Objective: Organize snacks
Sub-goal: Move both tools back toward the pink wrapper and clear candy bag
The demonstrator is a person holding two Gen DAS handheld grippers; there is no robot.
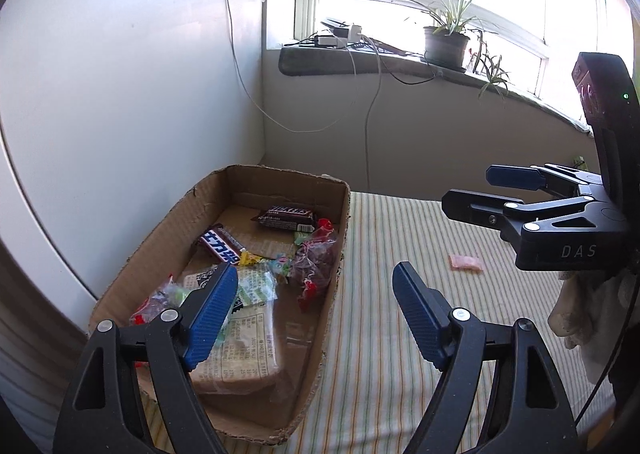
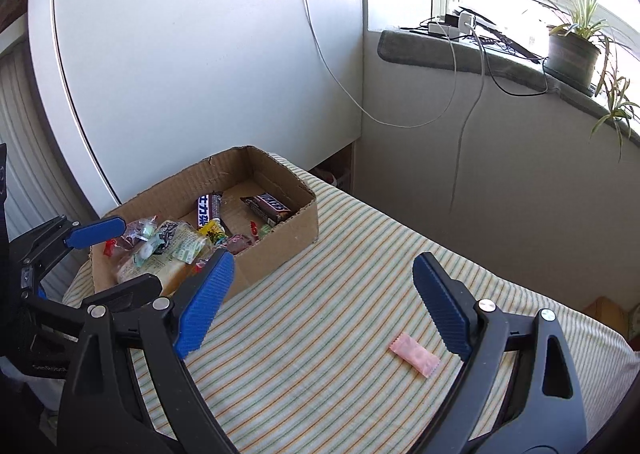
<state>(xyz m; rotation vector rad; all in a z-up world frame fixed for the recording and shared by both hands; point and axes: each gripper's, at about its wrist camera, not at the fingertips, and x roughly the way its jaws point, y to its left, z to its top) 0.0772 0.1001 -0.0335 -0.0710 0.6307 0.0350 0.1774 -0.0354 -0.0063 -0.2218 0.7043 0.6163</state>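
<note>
A shallow cardboard box [image 1: 140, 250] [image 2: 296, 230] sits on the striped cloth against the white wall. It holds a Snickers bar [image 1: 286, 217] [image 2: 267, 207], a blue-and-white bar [image 1: 221, 246] [image 2: 206, 209], a wrapped bread loaf [image 1: 244, 346] [image 2: 168, 262] and several small candies. A small pink sachet [image 1: 465, 262] [image 2: 414, 354] lies alone on the cloth. My left gripper [image 1: 316, 284] is open and empty over the box's right wall. My right gripper [image 2: 324, 266] is open and empty above the cloth, the sachet just below its right finger; it also shows in the left wrist view [image 1: 468, 189].
The striped cloth [image 2: 320, 334] covers the table. A white cabinet [image 2: 180, 53] stands behind the box. A windowsill [image 1: 360, 61] holds chargers, hanging cables and a potted plant [image 1: 446, 43]. The table's right edge [image 2: 580, 310] drops off.
</note>
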